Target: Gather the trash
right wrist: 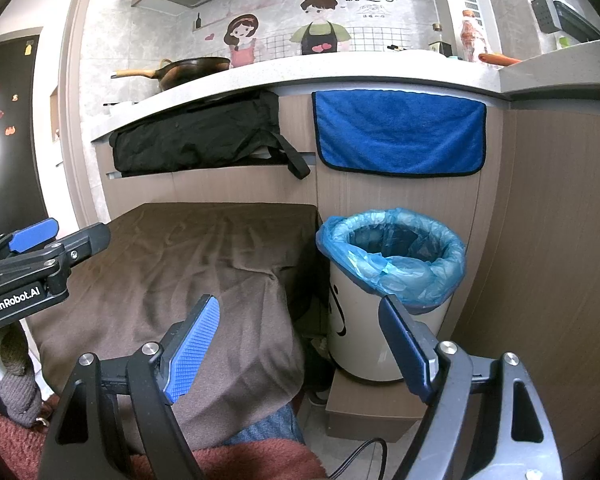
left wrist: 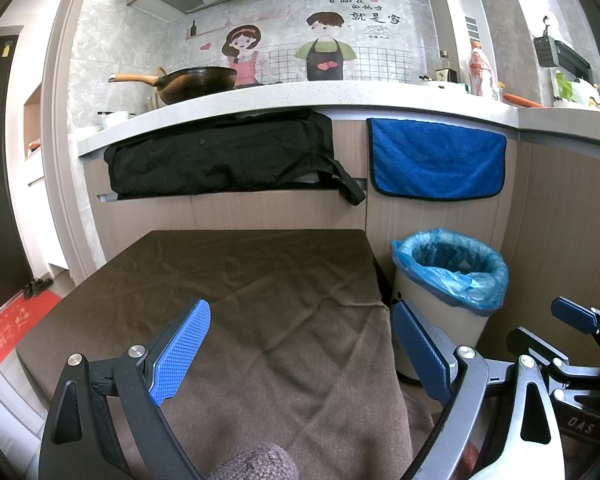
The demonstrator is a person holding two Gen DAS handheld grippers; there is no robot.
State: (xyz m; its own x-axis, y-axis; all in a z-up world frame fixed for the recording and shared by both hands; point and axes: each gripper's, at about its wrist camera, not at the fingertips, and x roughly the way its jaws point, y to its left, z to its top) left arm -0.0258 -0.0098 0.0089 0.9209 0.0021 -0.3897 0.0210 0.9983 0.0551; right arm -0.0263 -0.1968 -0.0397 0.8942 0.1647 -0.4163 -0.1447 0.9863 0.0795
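The left tool [left wrist: 300, 348] hangs with its blue pads spread wide and nothing between them, low over the near part of the brown cloth [left wrist: 260, 280] that covers the desk; the right tool [right wrist: 300, 344] is likewise apart and empty, just to its right. The bin [right wrist: 392, 280], lined with a blue bag [right wrist: 404, 268], stands ahead and right of both tools, beside the desk, presumably within easy reach for dropping; no trash shows on the cloth, so I judge nothing is left to collect here or it lies out of view.

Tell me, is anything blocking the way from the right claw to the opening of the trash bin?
Nothing visible does. The right claw is open and empty, and the trash bin stands ahead, slightly right, its mouth uncovered.
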